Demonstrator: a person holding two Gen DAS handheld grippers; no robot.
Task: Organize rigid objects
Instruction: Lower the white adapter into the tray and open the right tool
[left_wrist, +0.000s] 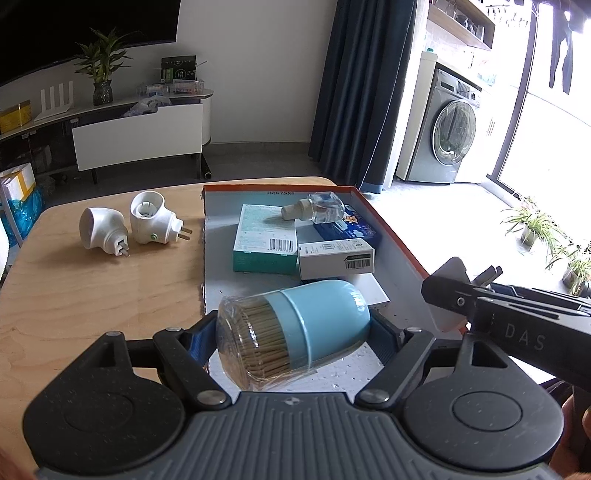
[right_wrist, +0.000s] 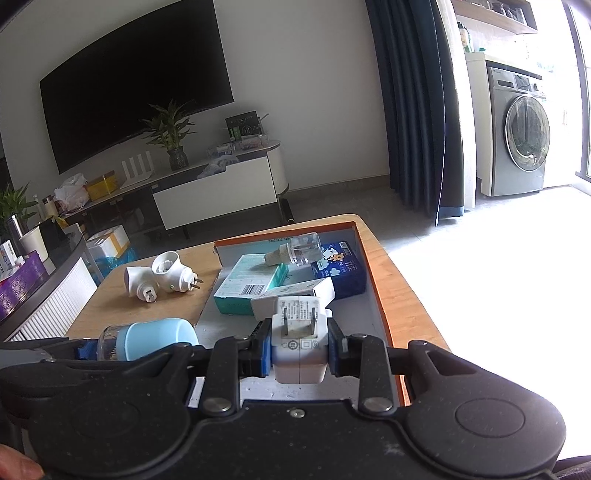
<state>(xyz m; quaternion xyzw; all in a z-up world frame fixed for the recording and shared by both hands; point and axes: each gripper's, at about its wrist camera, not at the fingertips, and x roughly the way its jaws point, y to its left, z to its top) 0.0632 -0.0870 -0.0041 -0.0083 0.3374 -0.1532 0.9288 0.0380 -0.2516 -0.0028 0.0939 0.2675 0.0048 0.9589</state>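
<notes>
**Over the box, both grippers loaded**

Beneath both jaws sits the orange-rimmed box (left_wrist: 397, 236) on the counter (left_wrist: 92, 288). Left gripper (left_wrist: 291, 332) pinches the blue toothpick jar (left_wrist: 295, 328); right gripper (right_wrist: 299, 350) pinches a white charger (right_wrist: 299, 354). Two white plug-in heaters (left_wrist: 129, 225) lie ahead-left.

The left gripper (left_wrist: 293, 332) is clamped across a toothpick jar (left_wrist: 291, 332) lying sideways near the box's front edge, while the right gripper (right_wrist: 299, 350) pinches a white plug adapter (right_wrist: 299, 343), prongs up.
</notes>
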